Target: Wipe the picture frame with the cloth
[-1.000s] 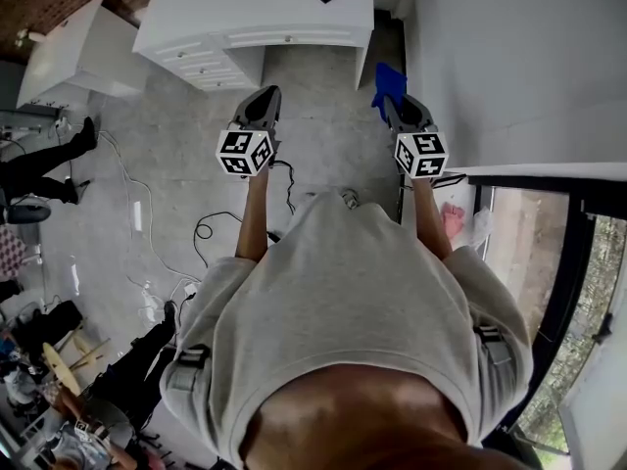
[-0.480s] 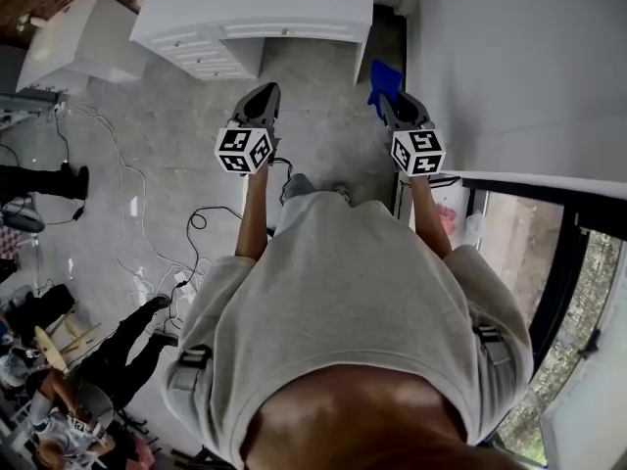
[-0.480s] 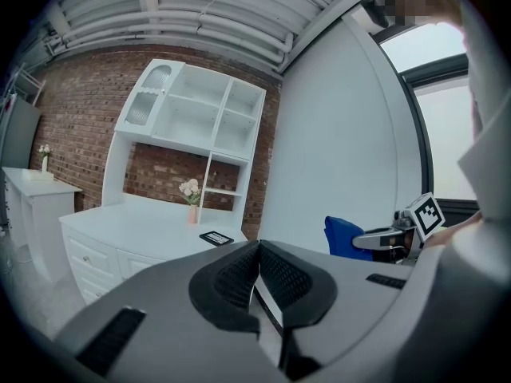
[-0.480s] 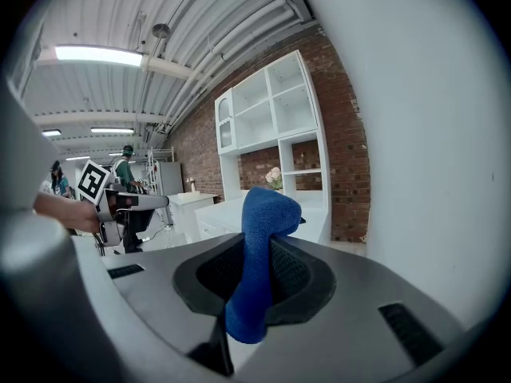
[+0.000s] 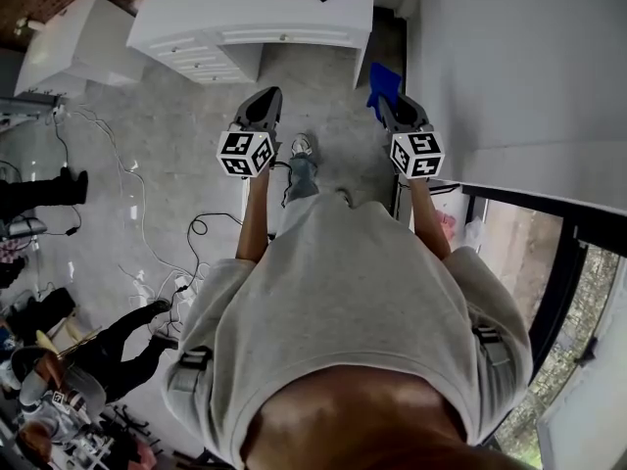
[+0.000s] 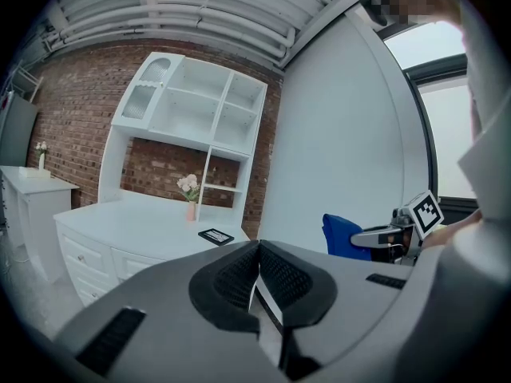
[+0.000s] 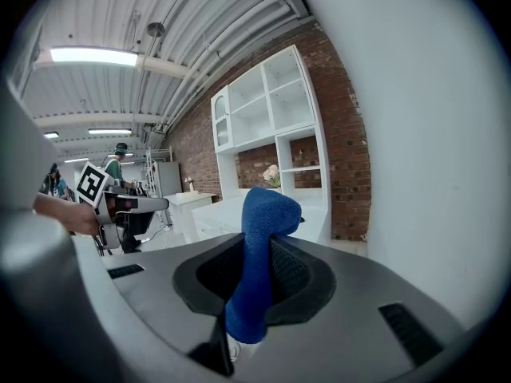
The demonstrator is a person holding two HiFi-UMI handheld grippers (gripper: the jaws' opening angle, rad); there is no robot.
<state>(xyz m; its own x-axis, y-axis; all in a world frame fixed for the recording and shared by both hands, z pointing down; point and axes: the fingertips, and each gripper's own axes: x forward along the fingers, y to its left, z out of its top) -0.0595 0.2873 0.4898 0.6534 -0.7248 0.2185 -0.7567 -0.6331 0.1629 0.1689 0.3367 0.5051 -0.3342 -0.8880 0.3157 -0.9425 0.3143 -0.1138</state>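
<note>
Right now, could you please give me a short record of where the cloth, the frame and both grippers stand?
Cloth: blue, clamped in the right gripper, sticking up
Left gripper: jaws together, nothing held
Picture frame: lying flat on the white desk, not touched
Position: both grippers short of the desk, above the floor
</note>
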